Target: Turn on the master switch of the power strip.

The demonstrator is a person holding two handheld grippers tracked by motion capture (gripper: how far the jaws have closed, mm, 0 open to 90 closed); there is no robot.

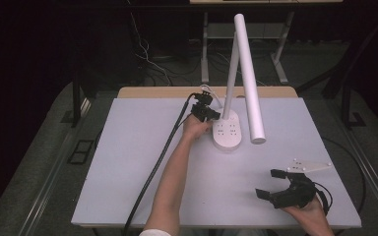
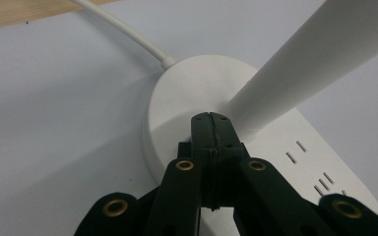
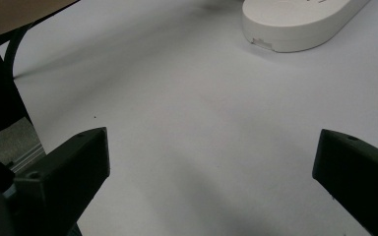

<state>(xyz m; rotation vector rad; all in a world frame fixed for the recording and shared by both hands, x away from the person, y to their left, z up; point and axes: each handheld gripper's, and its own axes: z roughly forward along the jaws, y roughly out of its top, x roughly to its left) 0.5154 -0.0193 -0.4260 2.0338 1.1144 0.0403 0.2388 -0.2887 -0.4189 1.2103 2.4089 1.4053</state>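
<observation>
A white desk lamp stands at the middle back of the table. Its oval base (image 1: 228, 132) has socket slots on top, and a thin stem carries a long white head bar (image 1: 250, 83). My left gripper (image 1: 217, 117) reaches in from the left, its jaws shut together with nothing between them. In the left gripper view its tips (image 2: 209, 119) lie on the top of the base (image 2: 172, 103), right at the foot of the stem (image 2: 305, 64). My right gripper (image 1: 268, 183) rests near the front right edge, wide open and empty (image 3: 211, 162). The base's near end (image 3: 295, 24) lies ahead of it.
The lamp's white cord (image 2: 123, 29) runs off the back of the base toward the wooden table edge (image 1: 152, 92). A pale mat (image 1: 138, 162) covers the tabletop. The left gripper's black cable (image 1: 152, 172) trails along the forearm and off the front edge.
</observation>
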